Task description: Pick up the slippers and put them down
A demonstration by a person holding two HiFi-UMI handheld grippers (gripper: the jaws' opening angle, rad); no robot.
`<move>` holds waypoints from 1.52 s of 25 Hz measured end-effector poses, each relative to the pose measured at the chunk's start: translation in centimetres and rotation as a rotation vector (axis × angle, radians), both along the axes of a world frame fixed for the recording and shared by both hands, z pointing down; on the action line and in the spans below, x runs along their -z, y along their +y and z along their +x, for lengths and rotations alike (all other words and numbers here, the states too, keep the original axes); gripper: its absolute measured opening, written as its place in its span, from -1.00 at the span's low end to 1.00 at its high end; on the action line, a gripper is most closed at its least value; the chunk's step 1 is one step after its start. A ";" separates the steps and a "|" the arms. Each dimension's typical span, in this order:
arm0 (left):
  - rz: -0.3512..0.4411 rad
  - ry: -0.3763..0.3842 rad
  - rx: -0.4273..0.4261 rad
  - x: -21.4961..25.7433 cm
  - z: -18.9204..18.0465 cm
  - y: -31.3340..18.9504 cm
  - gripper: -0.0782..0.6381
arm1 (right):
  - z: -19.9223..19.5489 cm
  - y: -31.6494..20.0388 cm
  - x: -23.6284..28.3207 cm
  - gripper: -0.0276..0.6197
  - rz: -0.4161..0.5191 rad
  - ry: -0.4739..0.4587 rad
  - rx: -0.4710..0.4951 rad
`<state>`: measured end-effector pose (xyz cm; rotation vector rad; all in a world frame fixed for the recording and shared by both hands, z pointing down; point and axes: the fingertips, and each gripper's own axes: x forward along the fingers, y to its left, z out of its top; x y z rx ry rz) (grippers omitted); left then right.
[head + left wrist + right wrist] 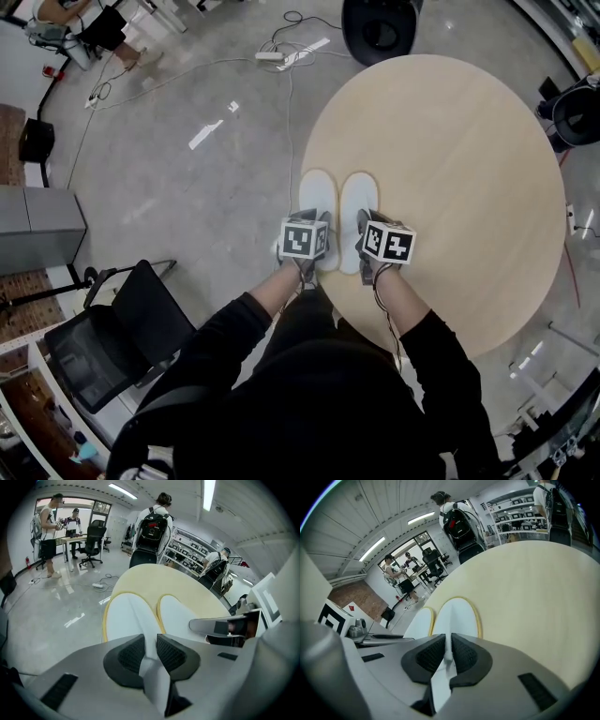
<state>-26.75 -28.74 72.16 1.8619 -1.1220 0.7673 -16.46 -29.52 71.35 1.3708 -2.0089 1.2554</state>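
Note:
Two white slippers with yellow-edged soles lie side by side at the near left rim of the round wooden table (450, 159), toes pointing away from me. My left gripper (316, 234) is shut on the heel end of the left slipper (316, 192); in the left gripper view its pads (132, 654) pinch a white fold of that slipper (129, 616). My right gripper (368, 236) is shut on the heel end of the right slipper (358, 197); in the right gripper view the right gripper (448, 652) squeezes the white upper of that slipper (458, 615). Both slippers rest on the table.
A black office chair (112, 328) stands on the floor at my left. Cables and a power strip (272, 56) lie on the floor beyond the table, beside a black bin (380, 28). A person with a backpack (152, 527) stands past the table's far side.

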 end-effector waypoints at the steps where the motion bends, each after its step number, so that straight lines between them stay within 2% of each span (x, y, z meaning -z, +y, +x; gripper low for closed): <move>1: 0.001 -0.002 0.001 0.0 0.1 -0.1 -0.52 | 0.2 0.0 0.1 -0.78 0.004 0.007 0.007; 6: 0.024 -0.009 0.014 0.9 0.1 -0.7 -0.63 | 1.2 -0.1 0.8 -0.79 0.031 0.041 0.021; 14: 0.128 -0.017 0.025 4.7 -0.8 -2.0 -0.66 | 2.7 0.4 4.2 -0.80 0.114 0.027 0.020; 18: 0.153 0.016 0.046 6.6 0.4 -1.7 -0.66 | 3.9 1.4 5.9 -0.80 0.147 0.002 0.007; 25: 0.197 0.077 0.013 10.2 5.1 1.3 -0.66 | 9.0 4.5 9.1 -0.80 0.210 -0.010 -0.055; 31: 0.211 0.229 -0.047 14.2 11.8 5.7 -0.67 | 14.4 9.3 12.8 -0.80 0.251 -0.074 -0.134; 38: 0.229 0.365 -0.116 18.2 18.6 10.8 -0.68 | 21.5 14.7 18.9 -0.80 0.383 -0.105 -0.256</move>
